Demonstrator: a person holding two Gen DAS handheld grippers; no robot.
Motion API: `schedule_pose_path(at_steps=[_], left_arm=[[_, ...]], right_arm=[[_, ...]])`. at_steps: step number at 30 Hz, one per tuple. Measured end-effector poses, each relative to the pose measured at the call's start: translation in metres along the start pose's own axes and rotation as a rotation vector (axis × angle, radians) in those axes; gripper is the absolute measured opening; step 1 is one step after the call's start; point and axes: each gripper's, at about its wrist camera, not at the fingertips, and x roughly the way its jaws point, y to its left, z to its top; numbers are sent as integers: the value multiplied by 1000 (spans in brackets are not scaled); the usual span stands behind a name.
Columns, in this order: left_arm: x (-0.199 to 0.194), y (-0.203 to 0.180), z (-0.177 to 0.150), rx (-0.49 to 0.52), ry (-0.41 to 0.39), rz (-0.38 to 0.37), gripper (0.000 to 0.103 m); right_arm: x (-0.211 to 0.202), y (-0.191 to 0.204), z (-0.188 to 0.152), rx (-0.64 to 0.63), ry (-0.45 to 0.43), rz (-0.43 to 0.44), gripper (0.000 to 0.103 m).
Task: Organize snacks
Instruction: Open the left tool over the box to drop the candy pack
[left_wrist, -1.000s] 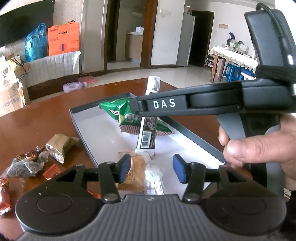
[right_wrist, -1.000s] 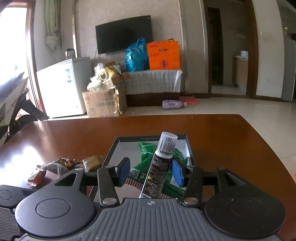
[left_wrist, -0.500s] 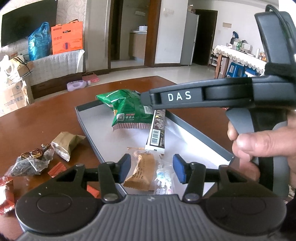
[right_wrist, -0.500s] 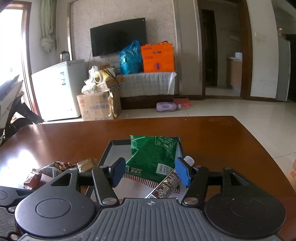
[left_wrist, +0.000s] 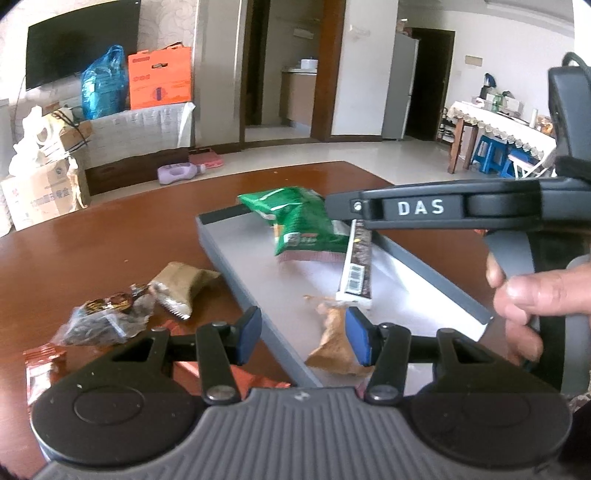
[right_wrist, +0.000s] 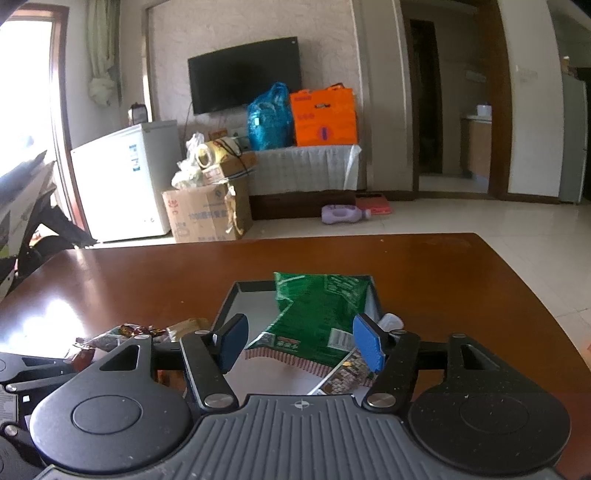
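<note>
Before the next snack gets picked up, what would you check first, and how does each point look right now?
1. Right gripper let go: ok, fingers have just been opening, nothing pinched.
2. Dark tube in the grey tray: ok, lying flat.
3. Green bag in the tray: ok.
4. Left gripper free: ok, open, nothing held.
5. Loose snacks on the table, like the tan packet: not ok.
6. Tan wrapper fully inside tray: cannot tell.

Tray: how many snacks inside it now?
3 visible. Green bag at the far end, dark tube along the right wall, tan packet near the front; others may be hidden.
</note>
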Motion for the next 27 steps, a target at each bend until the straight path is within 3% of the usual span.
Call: schedule_pose_path(at_steps=[27], left_arm=[[-39, 43, -25, -5, 39, 52, 50]], right_arm=[[4, 44, 6, -49, 19, 96, 65]])
